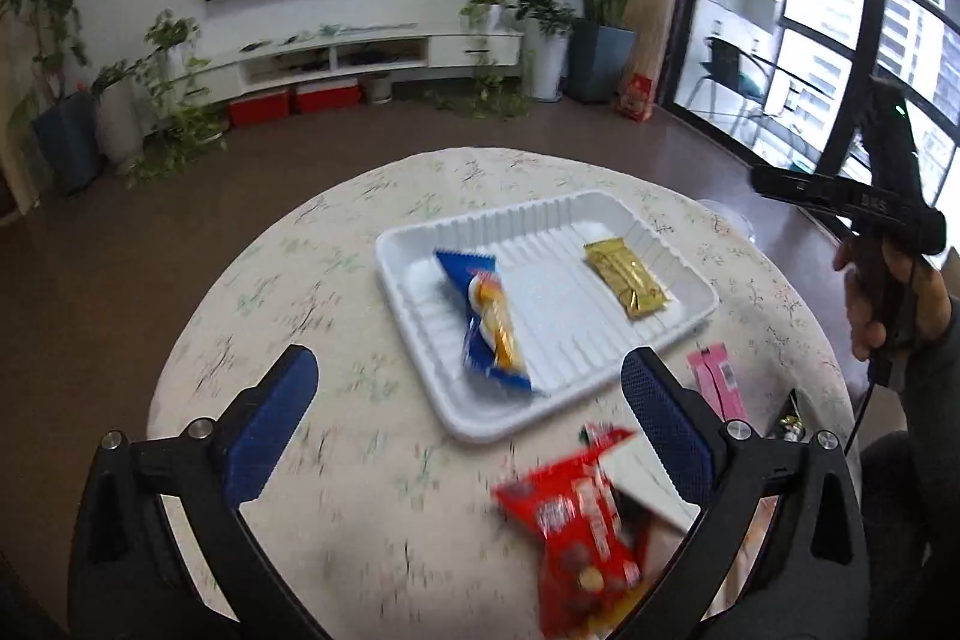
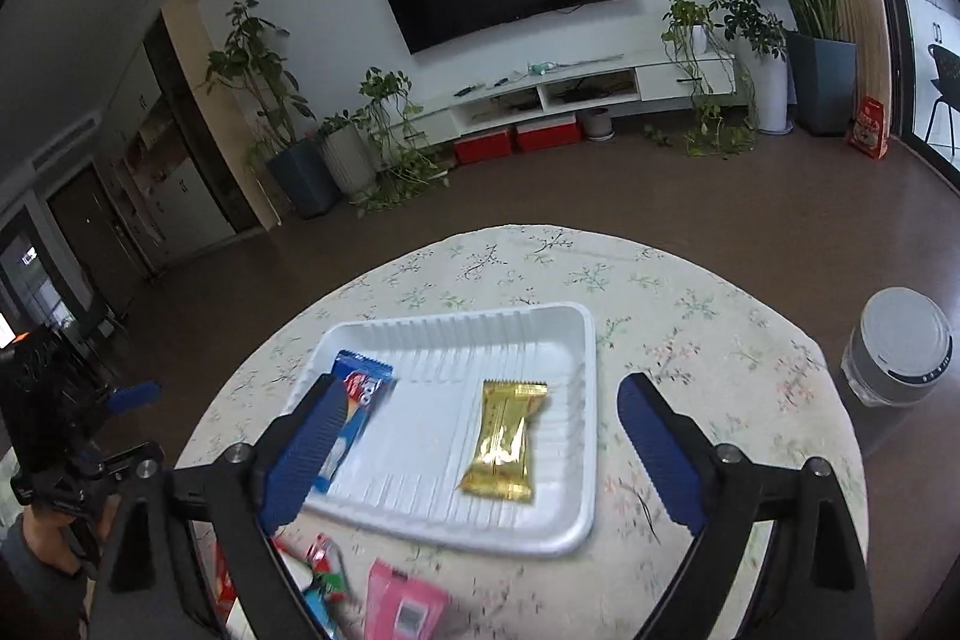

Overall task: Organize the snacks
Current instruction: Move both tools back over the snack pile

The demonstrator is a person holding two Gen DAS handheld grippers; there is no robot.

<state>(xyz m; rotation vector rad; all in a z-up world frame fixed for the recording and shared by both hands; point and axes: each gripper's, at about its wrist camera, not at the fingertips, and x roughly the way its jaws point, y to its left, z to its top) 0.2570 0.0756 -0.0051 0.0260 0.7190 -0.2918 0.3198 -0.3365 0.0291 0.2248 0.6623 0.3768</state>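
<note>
- A white ribbed foam tray (image 1: 600, 346) (image 2: 558, 514) lies near the middle of a round table under a pale floral cloth (image 1: 360, 460) (image 2: 690, 340).
- Inside the tray, toward 9 o'clock, lies a blue snack packet with an orange-and-white picture (image 1: 489, 322) (image 2: 360, 400); toward 3 o'clock lies a gold foil snack bar (image 1: 627, 277) (image 2: 504, 439). The two lie well apart, with bare tray floor between them.
- Outside the tray, at about 5 o'clock in the left wrist view, a red snack bag (image 1: 582, 526) and a pink packet (image 1: 717, 382) (image 2: 405, 610) lie on the cloth.
- The left gripper (image 1: 468, 436) hangs above the table with jaws spread wide and nothing between them.
- The right gripper (image 2: 474, 454) likewise stands wide and empty above the tray.
- A grey lidded bin (image 2: 900, 346) stands on the floor at 3 o'clock, beside the table.
</note>
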